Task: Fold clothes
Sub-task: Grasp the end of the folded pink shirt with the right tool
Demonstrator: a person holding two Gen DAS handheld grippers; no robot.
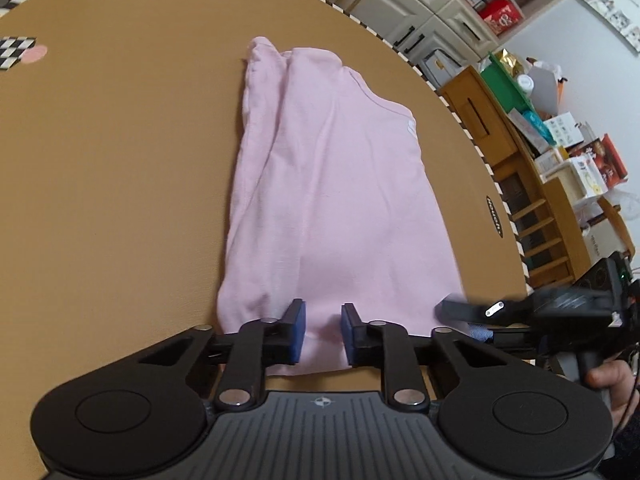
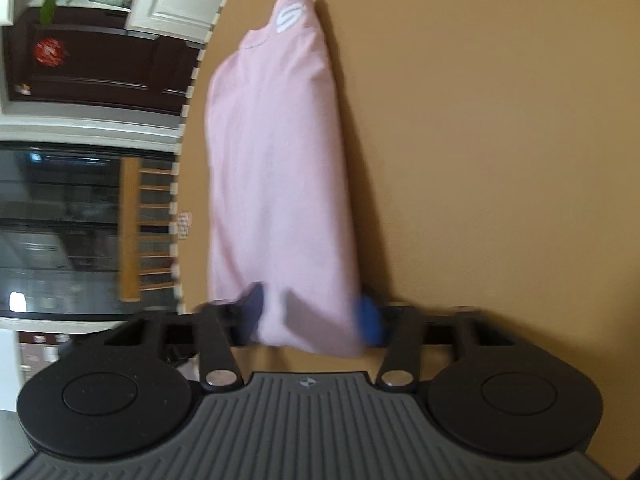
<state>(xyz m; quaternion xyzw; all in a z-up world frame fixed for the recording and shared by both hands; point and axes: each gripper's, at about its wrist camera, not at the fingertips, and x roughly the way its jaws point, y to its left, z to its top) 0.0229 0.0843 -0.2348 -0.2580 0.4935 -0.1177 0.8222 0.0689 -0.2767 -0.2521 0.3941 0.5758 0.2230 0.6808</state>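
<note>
A: Pink shirt (image 1: 328, 184) position?
B: Flat on bench (image 1: 120, 200), folded lengthwise, near its right edge.
A: Jaws?
B: Left gripper (image 1: 323, 334) and right gripper (image 2: 310, 320): narrow, each pinching the near hem.

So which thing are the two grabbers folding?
Look at the big round tan table with the striped edge. Lying along its middle is a long pink shirt, folded narrow. It is the only cloth there, soft pink with a white logo near its far end, and both grippers are at its near hem.
</note>
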